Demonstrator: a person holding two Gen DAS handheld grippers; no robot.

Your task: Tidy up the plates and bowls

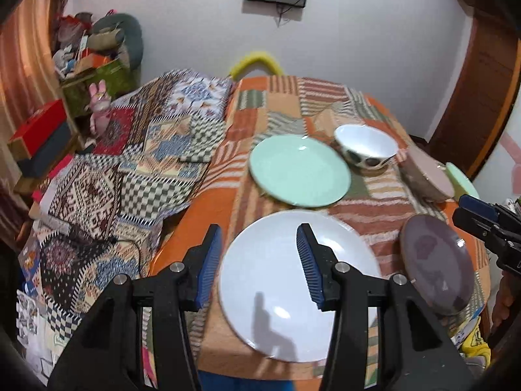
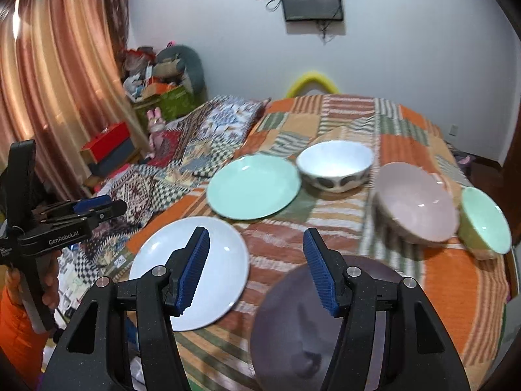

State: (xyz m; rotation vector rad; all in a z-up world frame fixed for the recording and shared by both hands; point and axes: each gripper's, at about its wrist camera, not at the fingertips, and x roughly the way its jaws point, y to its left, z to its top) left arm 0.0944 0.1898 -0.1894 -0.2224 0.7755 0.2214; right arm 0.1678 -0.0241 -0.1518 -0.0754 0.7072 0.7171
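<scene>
On the patchwork-covered table lie a white plate [image 1: 293,290] [image 2: 192,270], a mint plate [image 1: 299,171] [image 2: 254,190] behind it, and a dark purple plate [image 1: 436,264] [image 2: 302,332] to the right. Behind stand a white bowl with dark spots [image 1: 366,146] [image 2: 335,164], a pink bowl [image 1: 429,176] [image 2: 416,202] and a small mint bowl [image 1: 460,179] [image 2: 485,221]. My left gripper [image 1: 259,264] is open and empty above the white plate's left edge. My right gripper [image 2: 255,268] is open and empty above the gap between the white and purple plates.
The table [image 2: 456,280] has an orange striped cloth. A bed with patterned blankets [image 1: 130,150] lies to the left. Boxes and clutter [image 1: 91,52] stand by the curtain [image 2: 58,81]. A yellow chair back [image 2: 312,81] shows behind the table.
</scene>
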